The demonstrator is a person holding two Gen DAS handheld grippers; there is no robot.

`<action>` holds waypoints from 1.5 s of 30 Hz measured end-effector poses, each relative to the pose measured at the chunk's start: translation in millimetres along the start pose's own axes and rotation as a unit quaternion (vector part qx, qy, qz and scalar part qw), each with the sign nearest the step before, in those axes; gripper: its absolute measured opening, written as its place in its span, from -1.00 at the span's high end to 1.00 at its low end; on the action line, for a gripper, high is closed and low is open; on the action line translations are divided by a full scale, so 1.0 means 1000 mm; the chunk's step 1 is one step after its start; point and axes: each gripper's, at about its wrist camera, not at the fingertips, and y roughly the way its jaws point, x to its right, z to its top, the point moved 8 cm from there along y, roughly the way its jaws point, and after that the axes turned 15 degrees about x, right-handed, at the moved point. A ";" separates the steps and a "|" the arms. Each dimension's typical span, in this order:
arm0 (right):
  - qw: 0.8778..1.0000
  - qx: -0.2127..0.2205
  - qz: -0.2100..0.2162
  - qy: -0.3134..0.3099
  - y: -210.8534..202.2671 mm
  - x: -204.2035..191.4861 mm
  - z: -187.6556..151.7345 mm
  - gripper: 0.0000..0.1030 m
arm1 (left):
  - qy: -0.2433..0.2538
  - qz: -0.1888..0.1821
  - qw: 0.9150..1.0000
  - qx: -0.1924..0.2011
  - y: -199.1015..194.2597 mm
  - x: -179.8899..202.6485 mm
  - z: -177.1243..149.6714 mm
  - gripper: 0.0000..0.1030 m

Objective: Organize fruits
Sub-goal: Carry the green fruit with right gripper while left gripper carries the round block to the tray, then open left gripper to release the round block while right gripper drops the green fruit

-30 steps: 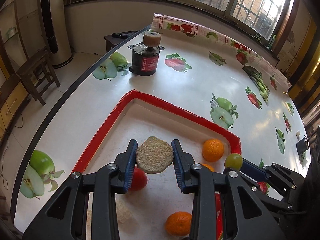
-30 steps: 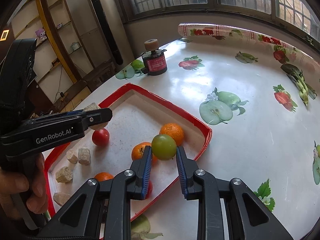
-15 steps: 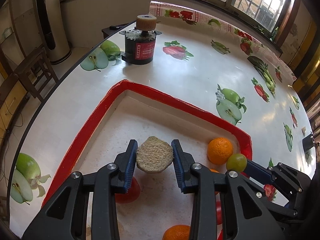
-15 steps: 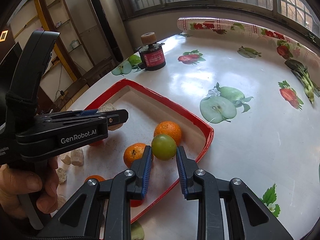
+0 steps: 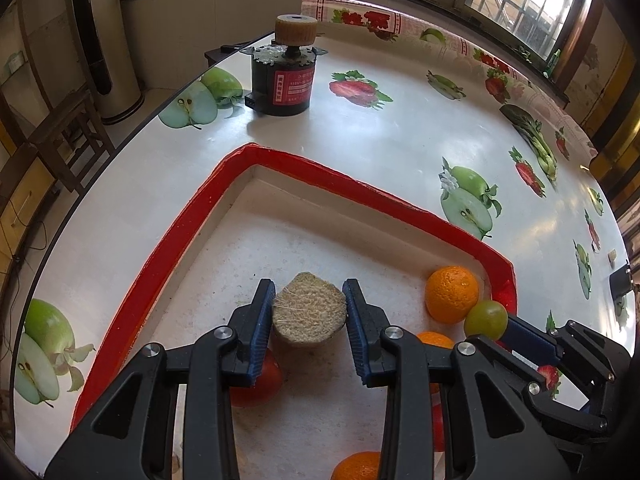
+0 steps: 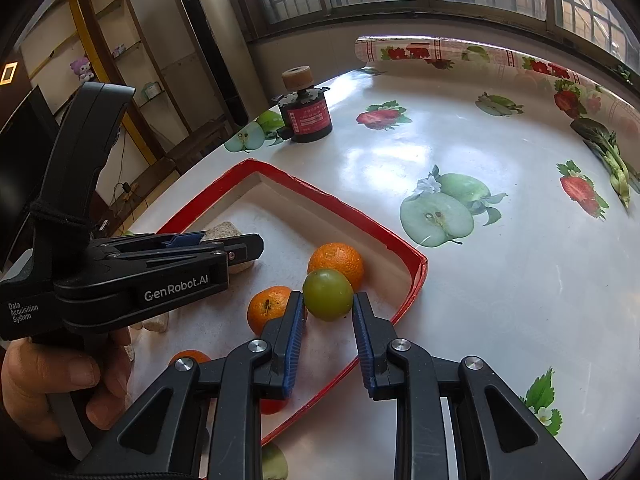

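My left gripper is shut on a round beige fibrous slice and holds it above the red-rimmed white tray. My right gripper is shut on a green round fruit, held over the tray's right corner; the fruit also shows in the left wrist view. Oranges lie in the tray. A red fruit lies under my left fingers. The left gripper body shows in the right wrist view, with the slice behind it.
A black motor with a tan wheel stands on the fruit-print tablecloth beyond the tray. Beige chunks lie at the tray's left. The table edge curves on the left, with a wooden chair and floor below.
Both grippers have moved forward over the tray toward its far side, each still holding its item. The motor looms closer in both views.
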 end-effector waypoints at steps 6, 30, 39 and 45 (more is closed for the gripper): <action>1.000 -0.002 0.002 0.001 0.001 -0.001 -0.001 0.47 | -0.004 0.009 1.000 0.003 -0.001 -0.003 0.000 0.37; 0.999 0.019 0.031 -0.022 -0.034 -0.013 -0.001 0.09 | -0.016 -0.001 0.998 0.067 -0.085 -0.009 -0.012 0.00; 0.996 0.028 0.057 -0.064 -0.061 -0.028 -0.008 -0.19 | -0.005 -0.007 0.997 0.078 -0.120 -0.006 -0.037 -0.10; 0.992 0.041 0.073 -0.092 -0.081 -0.040 -0.016 -0.52 | -0.004 -0.003 0.996 0.087 -0.140 -0.006 -0.058 -0.30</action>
